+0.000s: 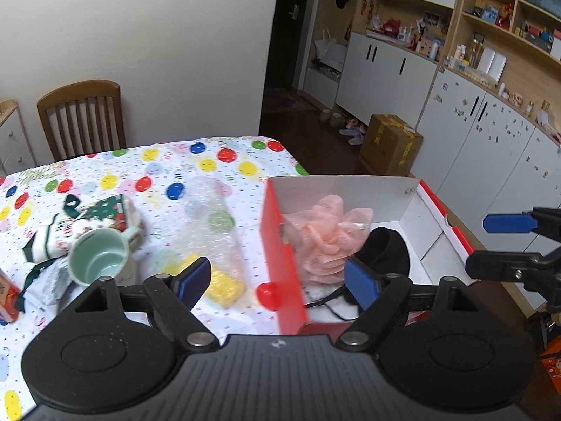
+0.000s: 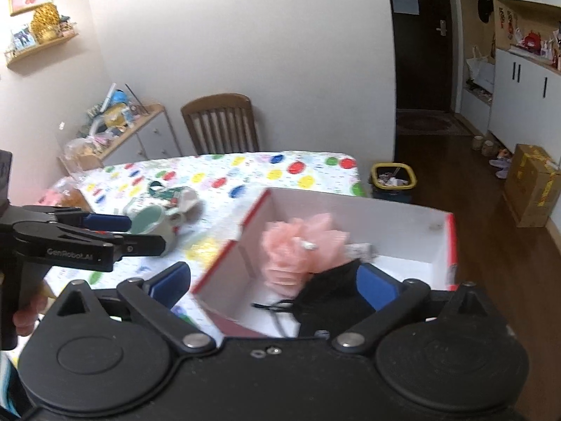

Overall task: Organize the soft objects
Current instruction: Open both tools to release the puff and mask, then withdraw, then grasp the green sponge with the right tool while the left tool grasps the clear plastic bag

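Left wrist view: left gripper point(image 1: 277, 280) stands apart and empty; just ahead-left of it on the tablecloth point(image 1: 224, 156) lies crinkly bubble wrap point(image 1: 210, 224), light and slippery, best pinched mid-fold. Ahead-right, the pink mesh pouf point(image 1: 326, 235) sits in the red box point(image 1: 280, 245). Right gripper point(image 2: 277, 286) gapes empty above it.

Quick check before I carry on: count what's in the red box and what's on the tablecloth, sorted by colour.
In the red box:
Pink: 1, bath pouf
Black: 1, soft item with cord

On the tablecloth:
Yellow: 1, sponge
Clear: 1, bubble wrap
Green: 1, mug
Green and white: 1, Christmas cloth

Total: 6
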Demonstrator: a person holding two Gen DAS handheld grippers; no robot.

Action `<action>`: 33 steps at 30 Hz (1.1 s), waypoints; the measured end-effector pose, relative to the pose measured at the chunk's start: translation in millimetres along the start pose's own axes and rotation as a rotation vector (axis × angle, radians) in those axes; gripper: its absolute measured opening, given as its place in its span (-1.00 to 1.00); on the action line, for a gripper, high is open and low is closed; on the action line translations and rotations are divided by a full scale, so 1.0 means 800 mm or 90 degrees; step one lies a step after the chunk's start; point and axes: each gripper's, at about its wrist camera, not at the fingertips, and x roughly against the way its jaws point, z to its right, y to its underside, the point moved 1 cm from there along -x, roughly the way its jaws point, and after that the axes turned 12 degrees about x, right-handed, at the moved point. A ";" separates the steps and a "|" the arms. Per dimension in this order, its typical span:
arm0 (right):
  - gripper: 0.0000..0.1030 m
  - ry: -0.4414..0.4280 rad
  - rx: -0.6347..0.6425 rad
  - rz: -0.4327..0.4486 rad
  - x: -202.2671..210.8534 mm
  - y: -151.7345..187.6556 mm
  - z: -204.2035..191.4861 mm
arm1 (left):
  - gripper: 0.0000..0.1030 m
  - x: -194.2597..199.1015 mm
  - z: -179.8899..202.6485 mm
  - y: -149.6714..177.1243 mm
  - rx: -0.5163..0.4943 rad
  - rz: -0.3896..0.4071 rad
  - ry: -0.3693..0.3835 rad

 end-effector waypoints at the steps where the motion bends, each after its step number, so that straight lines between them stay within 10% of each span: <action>1: 0.97 -0.004 -0.003 0.002 -0.001 0.000 -0.008 | 0.64 0.004 -0.007 0.001 0.000 0.002 -0.002; 17: 0.99 -0.009 -0.012 -0.046 -0.039 0.014 -0.135 | 0.97 0.021 -0.123 0.013 0.021 -0.006 0.025; 33: 0.98 0.100 -0.104 -0.164 -0.138 0.043 -0.194 | 0.98 -0.044 -0.191 0.056 0.018 -0.041 -0.028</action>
